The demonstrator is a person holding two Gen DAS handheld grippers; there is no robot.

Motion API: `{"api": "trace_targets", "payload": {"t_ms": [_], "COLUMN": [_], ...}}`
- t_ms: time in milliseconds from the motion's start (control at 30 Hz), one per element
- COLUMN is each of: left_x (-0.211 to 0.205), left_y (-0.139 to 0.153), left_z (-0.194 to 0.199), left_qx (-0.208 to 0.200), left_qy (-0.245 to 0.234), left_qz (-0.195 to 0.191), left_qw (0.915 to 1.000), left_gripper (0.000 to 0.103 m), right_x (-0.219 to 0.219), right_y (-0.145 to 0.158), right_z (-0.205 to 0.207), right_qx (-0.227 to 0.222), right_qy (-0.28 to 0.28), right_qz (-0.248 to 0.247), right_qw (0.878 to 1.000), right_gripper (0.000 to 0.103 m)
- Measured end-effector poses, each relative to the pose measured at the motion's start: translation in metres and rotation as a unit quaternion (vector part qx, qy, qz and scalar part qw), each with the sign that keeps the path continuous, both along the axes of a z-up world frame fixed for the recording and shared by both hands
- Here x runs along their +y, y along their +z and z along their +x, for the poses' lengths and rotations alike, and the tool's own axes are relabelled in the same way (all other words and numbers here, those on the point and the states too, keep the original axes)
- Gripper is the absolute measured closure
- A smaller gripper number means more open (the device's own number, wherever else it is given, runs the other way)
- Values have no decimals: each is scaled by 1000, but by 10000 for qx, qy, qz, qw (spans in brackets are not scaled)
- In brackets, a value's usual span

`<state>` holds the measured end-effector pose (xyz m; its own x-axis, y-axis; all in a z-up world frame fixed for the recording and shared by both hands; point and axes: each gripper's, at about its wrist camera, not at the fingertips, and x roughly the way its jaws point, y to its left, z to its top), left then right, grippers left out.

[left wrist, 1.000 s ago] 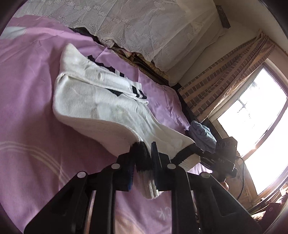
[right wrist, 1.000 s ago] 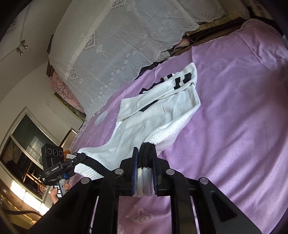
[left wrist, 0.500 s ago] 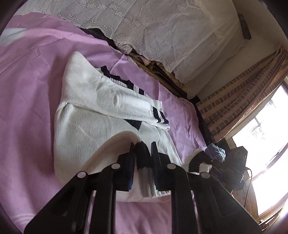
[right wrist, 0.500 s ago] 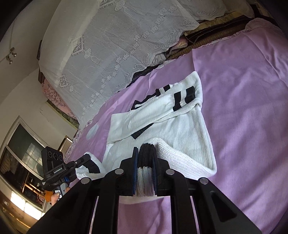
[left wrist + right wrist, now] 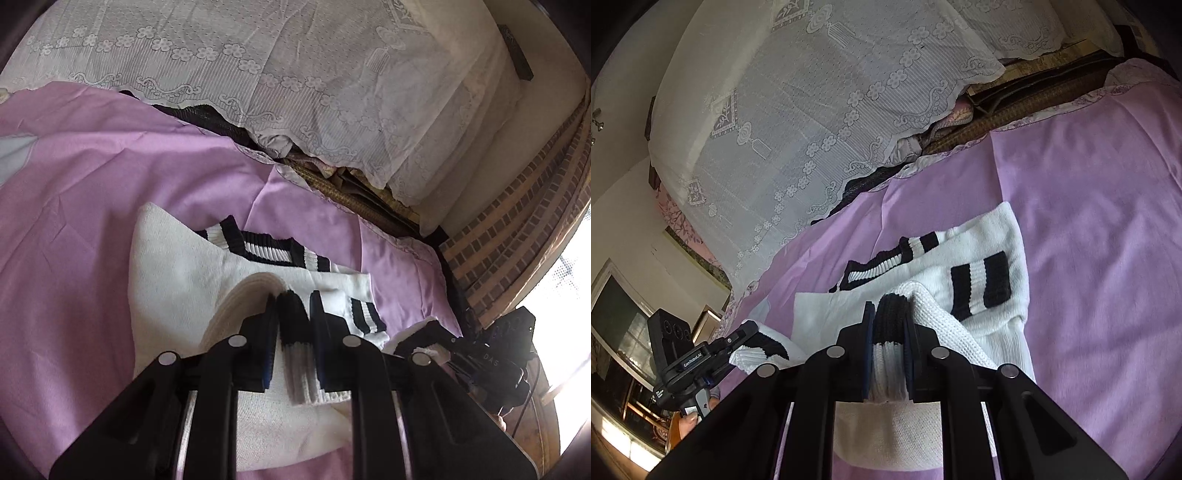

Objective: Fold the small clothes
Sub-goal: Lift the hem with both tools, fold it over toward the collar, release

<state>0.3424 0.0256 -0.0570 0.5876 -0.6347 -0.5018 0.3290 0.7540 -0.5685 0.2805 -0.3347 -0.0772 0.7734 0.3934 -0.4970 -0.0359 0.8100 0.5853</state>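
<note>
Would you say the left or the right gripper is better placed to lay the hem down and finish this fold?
Neither clearly: probably both together. The left gripper and right gripper are each shut on the black-and-white ribbed hem of the white sweater, both carried over the folded sleeves above the purple sheet.

The sweater's [image 5: 177, 280] lower hem sat hidden behind the left gripper [image 5: 293, 332]. Window glare washed out everything beyond the curtain [image 5: 517, 229].

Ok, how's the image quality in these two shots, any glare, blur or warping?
Left wrist view: the window at right is blown out white, and fisheye bends the frame edges. Right wrist view: even light, sharp knit on the white sweater; the dim lower-left corner holds small glare patches.
</note>
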Motion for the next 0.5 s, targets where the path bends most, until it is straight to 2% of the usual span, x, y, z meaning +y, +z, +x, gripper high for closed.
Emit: {"api": "trace_targets", "payload": {"t_ms": [100, 267, 500], "left_x": [3, -2, -5], "left_y": [0, 6, 3], "left_z": [17, 41, 79], "left_qx": [28, -91, -59], "left_qy": [99, 255, 434], "left_qz": [-23, 274, 408], "left_qw": [9999, 9993, 9982], "left_gripper": [87, 87, 87], "right_x": [-3, -5, -4], "right_y": [-3, -3, -7], "right_z": [21, 56, 106], "right_qx": [31, -9, -8], "right_qy": [-36, -100, -149], "right_qz": [65, 128, 217], "right_qw": [10000, 9999, 9997], "right_gripper": [89, 89, 89]}}
